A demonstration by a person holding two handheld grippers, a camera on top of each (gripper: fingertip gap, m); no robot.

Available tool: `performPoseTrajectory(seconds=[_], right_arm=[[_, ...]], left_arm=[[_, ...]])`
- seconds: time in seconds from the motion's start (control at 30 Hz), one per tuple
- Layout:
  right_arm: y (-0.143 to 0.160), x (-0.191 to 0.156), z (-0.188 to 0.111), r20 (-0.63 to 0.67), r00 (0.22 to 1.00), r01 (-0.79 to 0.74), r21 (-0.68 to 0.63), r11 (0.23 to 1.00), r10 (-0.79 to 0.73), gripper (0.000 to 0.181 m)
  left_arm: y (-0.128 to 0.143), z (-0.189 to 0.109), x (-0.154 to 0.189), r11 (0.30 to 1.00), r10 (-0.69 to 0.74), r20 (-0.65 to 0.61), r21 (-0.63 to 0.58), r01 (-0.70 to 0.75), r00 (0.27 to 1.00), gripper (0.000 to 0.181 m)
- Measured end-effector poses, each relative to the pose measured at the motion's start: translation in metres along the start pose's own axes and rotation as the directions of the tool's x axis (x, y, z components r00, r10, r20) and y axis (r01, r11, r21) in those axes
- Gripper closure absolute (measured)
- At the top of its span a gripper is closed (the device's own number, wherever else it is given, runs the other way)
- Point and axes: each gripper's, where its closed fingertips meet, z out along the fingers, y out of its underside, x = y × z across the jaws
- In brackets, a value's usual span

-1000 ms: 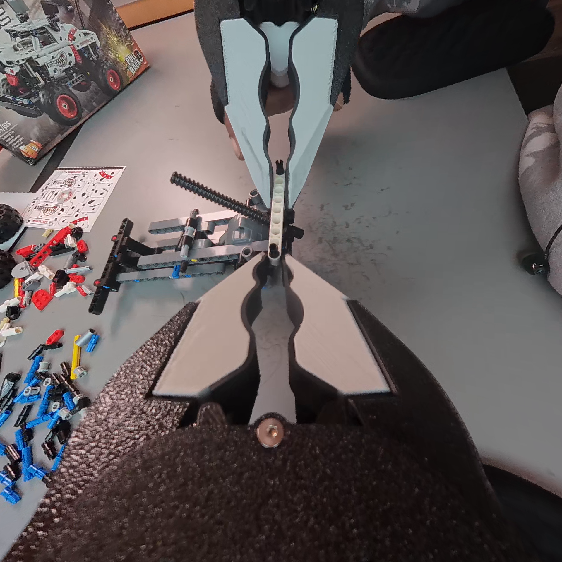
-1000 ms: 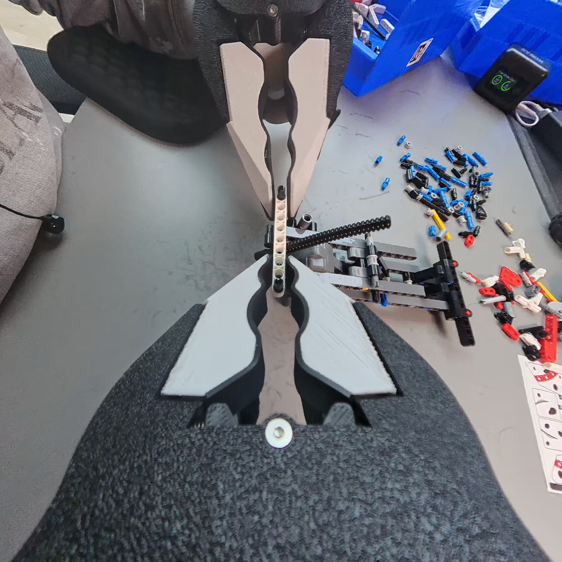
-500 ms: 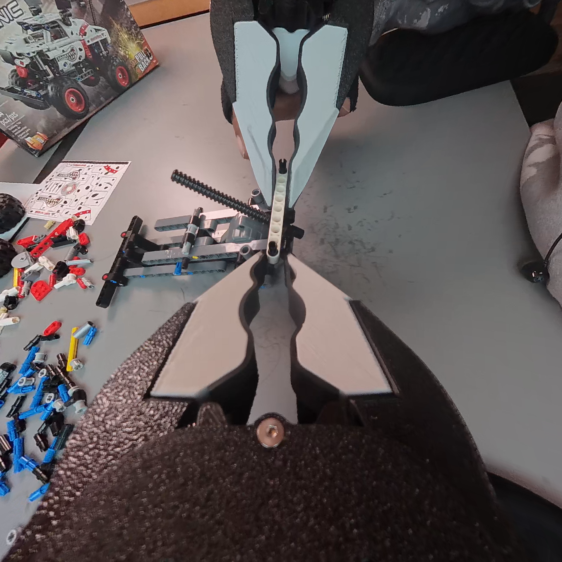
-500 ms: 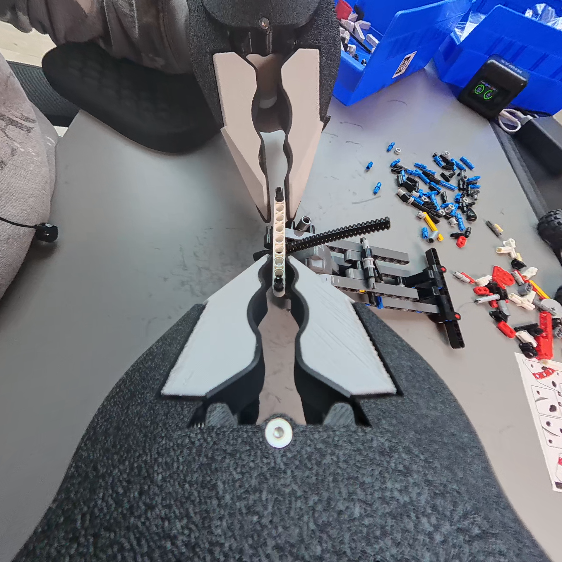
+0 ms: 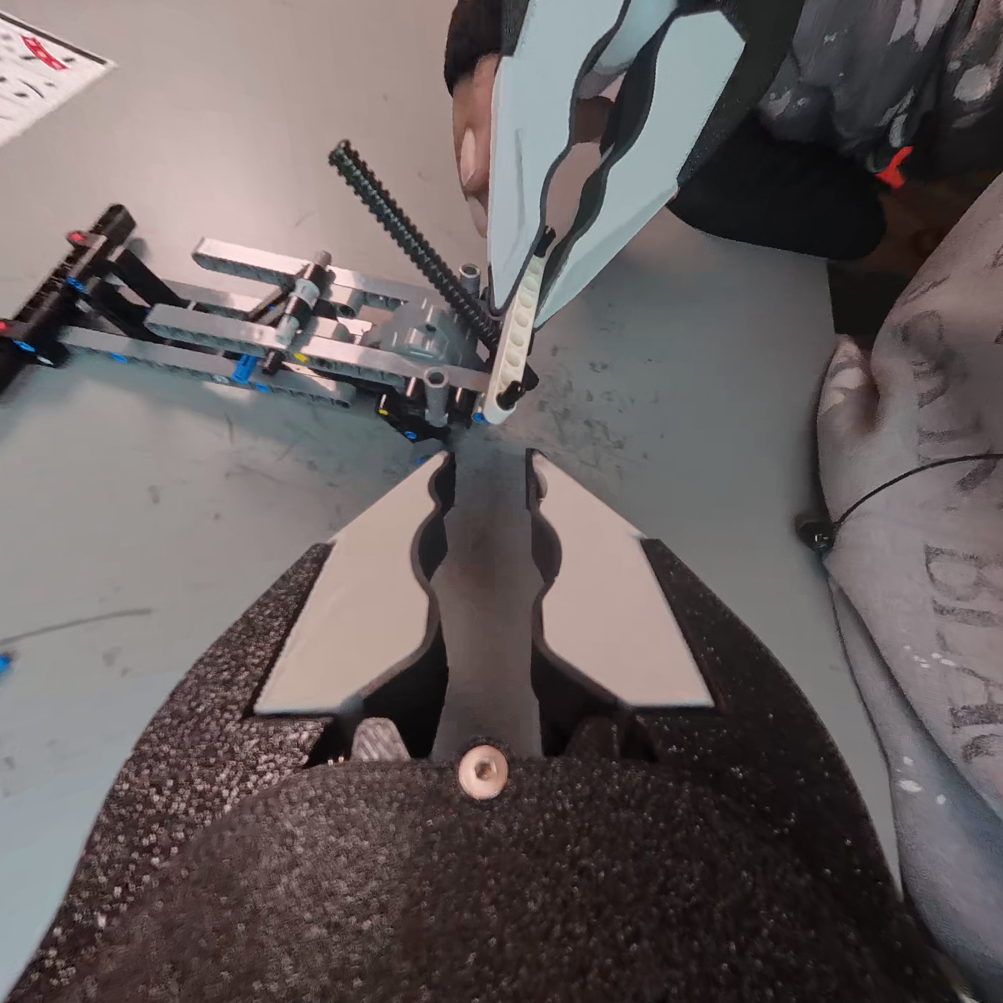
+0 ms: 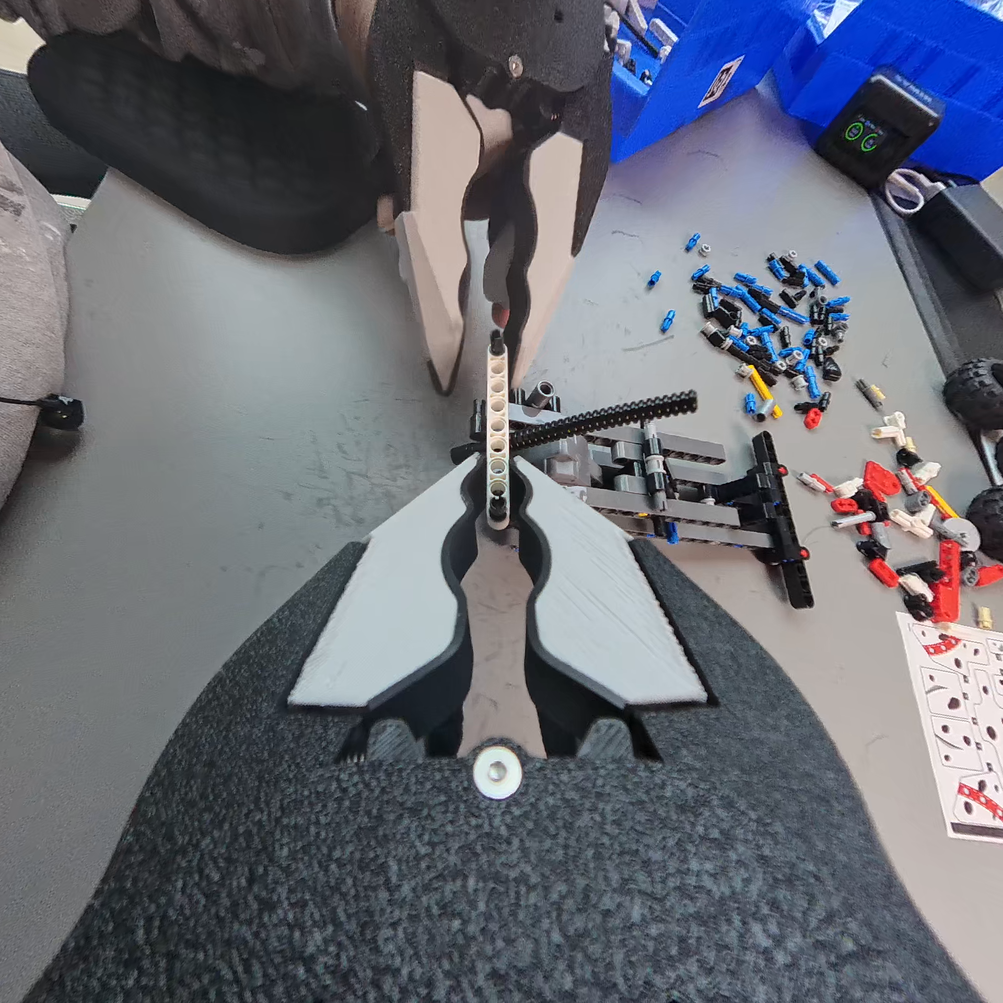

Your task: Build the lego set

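At the chassis (image 5: 304, 336), left tongs (image 5: 488, 461) have released the white beam (image 6: 497, 434); right tongs (image 6: 496, 483) still grip it

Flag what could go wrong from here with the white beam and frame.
1. Only the right claw grips the white beam, at one end; the left claw is open, so the beam may pivot when pressed.
2. Nothing pins the grey frame; a push could slide it.
3. The black ribbed rod crosses by the beam; may snag.
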Motion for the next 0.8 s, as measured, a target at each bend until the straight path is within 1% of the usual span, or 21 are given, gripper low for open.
performPoseTrajectory(seconds=[0.17,0.23,0.43,0.6,0.8], right_arm=[[0.001,0.001,0.001,-0.019,1.000,-0.005,-0.035,0.999,0.005,0.174],[0.002,0.001,0.000,-0.021,1.000,-0.011,-0.049,0.999,0.010,0.174],[0.002,0.005,-0.001,-0.051,0.999,0.000,-0.060,0.998,-0.003,0.174],[0.002,0.006,-0.001,-0.045,0.999,-0.002,-0.050,0.999,0.000,0.174],[0.002,0.003,-0.001,-0.032,0.999,0.009,-0.048,0.999,-0.011,0.168]], left_arm=[[-0.006,0.017,0.002,0.996,-0.093,-0.021,-0.006,0.093,0.995,0.149],[-0.006,0.019,0.001,0.993,-0.115,-0.018,-0.004,0.115,0.993,0.151],[-0.010,0.016,-0.001,0.991,-0.132,-0.019,0.022,0.133,0.991,0.153],[-0.010,0.015,-0.003,0.987,-0.157,-0.016,0.029,0.157,0.987,0.155],[-0.010,0.015,-0.003,0.987,-0.160,-0.021,0.030,0.161,0.987,0.155]])
